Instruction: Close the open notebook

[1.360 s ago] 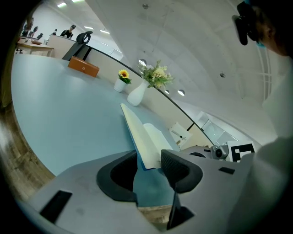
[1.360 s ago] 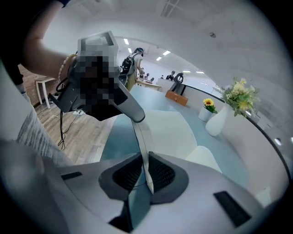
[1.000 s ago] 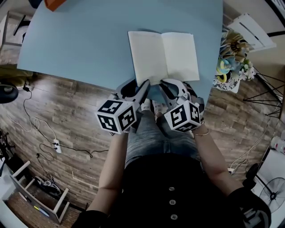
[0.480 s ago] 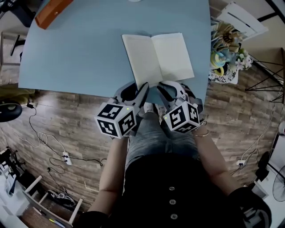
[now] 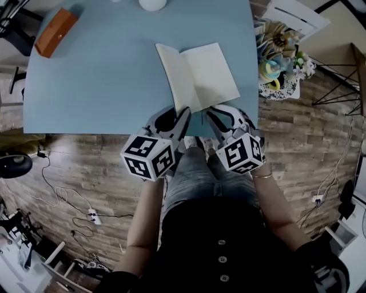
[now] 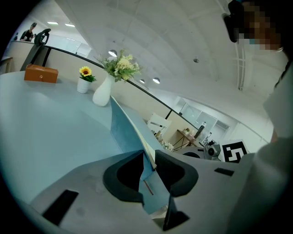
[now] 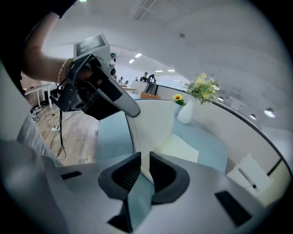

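The notebook [image 5: 197, 77] lies open on the blue table [image 5: 97, 80], cream pages up, near the front edge. Its left half tilts up off the table. My left gripper [image 5: 184, 115] is at the notebook's near edge; its jaws have just been closing, and the blue cover [image 6: 126, 132] now stands pinched between them [image 6: 149, 160]. My right gripper [image 5: 215, 115] sits beside it, to the right of the spine. Its jaws [image 7: 145, 161] are shut on the near edge of the right half [image 7: 153, 123]. The left gripper [image 7: 98, 98] shows at the upper left in the right gripper view.
An orange box [image 5: 54, 33] rests at the table's far left corner. At the far edge stand a white vase [image 5: 152, 4] with flowers and a small sunflower pot [image 6: 84, 80]. A bunch of flowers [image 5: 280, 57] stands off the table's right side. Cables run over the wooden floor.
The notebook's left half has lifted and looks narrower from above. Both grippers have risen a little at the near edge. The left jaws have narrowed onto the cover.
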`<state>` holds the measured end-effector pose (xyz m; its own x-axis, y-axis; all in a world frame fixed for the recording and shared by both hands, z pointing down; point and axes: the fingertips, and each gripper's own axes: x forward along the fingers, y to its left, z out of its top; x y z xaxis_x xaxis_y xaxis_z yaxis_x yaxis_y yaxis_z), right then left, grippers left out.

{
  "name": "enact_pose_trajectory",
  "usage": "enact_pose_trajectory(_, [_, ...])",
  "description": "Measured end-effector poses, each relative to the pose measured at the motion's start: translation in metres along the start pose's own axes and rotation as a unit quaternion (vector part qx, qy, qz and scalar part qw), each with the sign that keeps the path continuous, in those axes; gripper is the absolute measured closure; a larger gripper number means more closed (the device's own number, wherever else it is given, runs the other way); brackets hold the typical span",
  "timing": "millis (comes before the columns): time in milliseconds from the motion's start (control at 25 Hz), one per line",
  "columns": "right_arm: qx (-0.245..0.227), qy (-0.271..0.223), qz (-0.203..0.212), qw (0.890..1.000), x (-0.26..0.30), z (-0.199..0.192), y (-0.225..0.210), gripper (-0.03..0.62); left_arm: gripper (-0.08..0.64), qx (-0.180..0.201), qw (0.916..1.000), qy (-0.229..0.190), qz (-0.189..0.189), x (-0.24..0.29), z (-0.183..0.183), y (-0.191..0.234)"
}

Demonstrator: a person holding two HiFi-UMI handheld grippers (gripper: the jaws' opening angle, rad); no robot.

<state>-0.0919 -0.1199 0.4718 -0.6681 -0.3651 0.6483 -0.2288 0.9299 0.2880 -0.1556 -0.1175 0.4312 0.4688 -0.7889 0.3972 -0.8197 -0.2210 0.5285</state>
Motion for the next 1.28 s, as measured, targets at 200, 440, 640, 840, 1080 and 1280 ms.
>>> enact_pose_trajectory(200, [0.008, -0.005, -0.026, 1.0, -0.012, -0.004, -0.011, 0.537, 0.48, 0.018, 0.9996, 0.006, -0.022, 0.01, 0.005, -0.011])
enact_pose_trajectory(440, [0.028, -0.009, -0.046, 0.999, -0.023, -0.012, -0.019, 0.557, 0.48, 0.032, 0.9985, 0.011, -0.043, 0.022, 0.01, -0.022])
enact_pose_trajectory(640, [0.049, -0.013, -0.063, 0.997, -0.035, -0.02, -0.029, 0.579, 0.48, 0.037, 0.9982, 0.014, -0.046, 0.03, 0.01, -0.03])
enact_pose_trajectory(840, [0.074, -0.019, -0.074, 0.994, -0.045, -0.031, -0.042, 0.588, 0.479, 0.045, 0.9977, 0.021, -0.046, 0.046, 0.011, -0.039])
enact_pose_trajectory(1080, [0.071, -0.014, -0.082, 0.994, -0.053, -0.044, -0.059, 0.588, 0.48, 0.054, 0.9975, 0.033, -0.031, 0.062, 0.009, -0.049])
enact_pose_trajectory(1280, [0.072, -0.018, -0.083, 0.994, -0.06, -0.051, -0.073, 0.588, 0.479, 0.066, 0.9964, 0.049, -0.021, 0.079, 0.005, -0.056])
